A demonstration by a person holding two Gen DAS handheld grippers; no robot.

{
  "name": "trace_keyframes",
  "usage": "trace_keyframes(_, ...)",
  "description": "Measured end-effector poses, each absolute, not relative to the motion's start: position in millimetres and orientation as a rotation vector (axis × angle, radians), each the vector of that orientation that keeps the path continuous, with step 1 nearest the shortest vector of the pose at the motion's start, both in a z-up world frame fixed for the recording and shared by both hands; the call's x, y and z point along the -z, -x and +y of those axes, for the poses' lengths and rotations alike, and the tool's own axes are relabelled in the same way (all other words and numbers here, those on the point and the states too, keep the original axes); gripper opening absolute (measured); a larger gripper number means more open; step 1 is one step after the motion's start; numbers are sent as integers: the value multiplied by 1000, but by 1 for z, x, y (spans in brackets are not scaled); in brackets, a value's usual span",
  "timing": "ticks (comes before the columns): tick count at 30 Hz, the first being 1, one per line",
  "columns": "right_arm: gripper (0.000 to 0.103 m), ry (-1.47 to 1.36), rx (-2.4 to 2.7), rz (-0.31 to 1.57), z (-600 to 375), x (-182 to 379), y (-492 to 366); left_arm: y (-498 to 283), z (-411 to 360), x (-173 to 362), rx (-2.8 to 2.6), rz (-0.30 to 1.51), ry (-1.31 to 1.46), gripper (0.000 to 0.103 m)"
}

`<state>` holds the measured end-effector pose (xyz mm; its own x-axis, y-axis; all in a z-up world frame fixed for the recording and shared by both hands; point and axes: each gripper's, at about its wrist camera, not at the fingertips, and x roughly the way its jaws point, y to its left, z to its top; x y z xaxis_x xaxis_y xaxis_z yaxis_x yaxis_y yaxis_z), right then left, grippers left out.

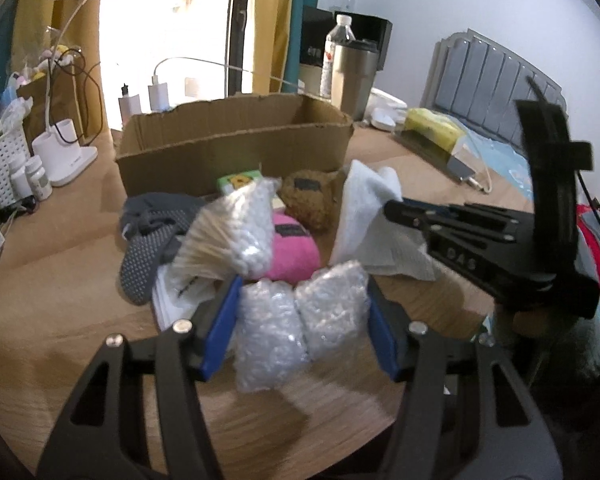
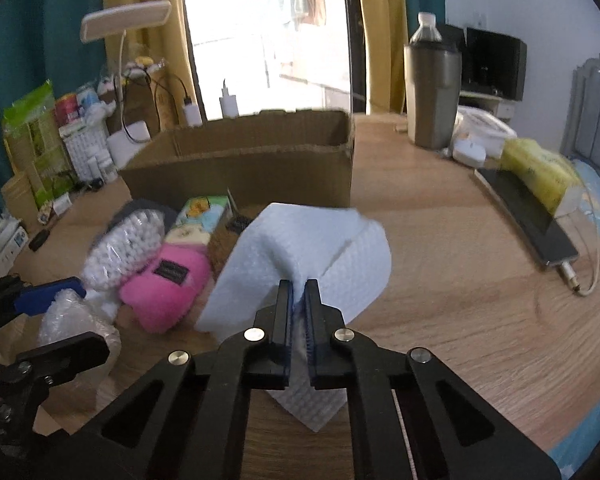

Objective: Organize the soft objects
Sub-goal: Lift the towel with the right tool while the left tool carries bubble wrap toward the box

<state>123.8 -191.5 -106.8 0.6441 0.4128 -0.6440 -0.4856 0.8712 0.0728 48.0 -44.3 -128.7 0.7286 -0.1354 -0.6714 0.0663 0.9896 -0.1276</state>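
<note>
My left gripper (image 1: 302, 300) is closed around a folded piece of clear bubble wrap (image 1: 296, 328) and holds it just above the wooden table (image 1: 60, 312). My right gripper (image 2: 299, 292) is shut on a white textured cloth (image 2: 300, 252), lifted off the table; it also shows in the left wrist view (image 1: 364, 216). Behind lie a bag of cotton swabs (image 1: 240, 232), a pink plush item (image 1: 296, 248), a brown plush item (image 1: 312, 200), grey socks (image 1: 148, 232) and a small tissue pack (image 2: 202, 214). An open cardboard box (image 1: 236, 140) stands behind the pile.
A desk lamp (image 1: 72, 152), pill bottles (image 1: 36, 176) and a white basket (image 1: 0, 168) stand at the left. A steel tumbler (image 2: 432, 96) and water bottle (image 1: 340, 52) stand behind the box. A phone (image 2: 528, 216) with cable and a yellow pack (image 2: 540, 172) lie at the right.
</note>
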Motion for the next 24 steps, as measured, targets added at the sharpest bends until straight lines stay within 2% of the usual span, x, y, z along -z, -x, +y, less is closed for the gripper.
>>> trace_keyframes(24, 6, 85, -553, 530, -183, 27, -140, -69, -10, 78, 56, 621, 124, 60)
